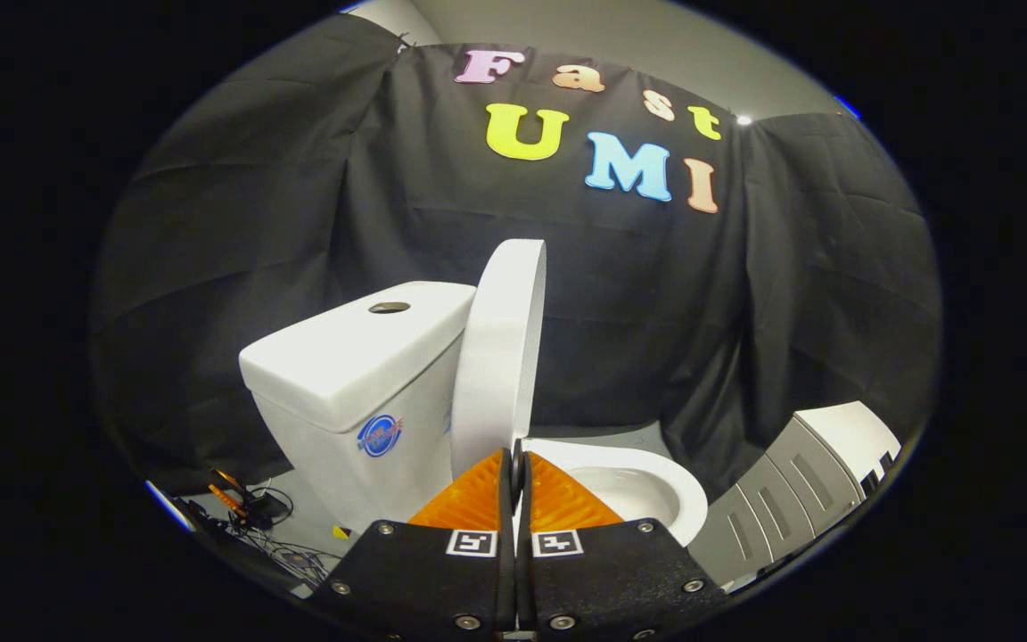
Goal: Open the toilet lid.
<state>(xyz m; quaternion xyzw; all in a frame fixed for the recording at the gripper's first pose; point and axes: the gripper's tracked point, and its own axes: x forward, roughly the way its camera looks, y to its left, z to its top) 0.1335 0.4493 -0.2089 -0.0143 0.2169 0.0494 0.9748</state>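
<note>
- While the gripper (516, 465) has its jaws together on nothing, the white oval plastic toilet lid (503, 348) stands upright just ahead.
- It leans against the white ceramic tank (362, 357), above the open white bowl (647, 486).

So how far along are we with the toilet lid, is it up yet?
Mostly done: the toilet lid stands upright beside the tank, and the bowl lies open beyond it. In hand: the gripper sits with its jaws shut, tips right at the lid's lower edge; whether they pinch it I cannot tell. Left, probably: back the gripper away and check the lid stays up.
</note>
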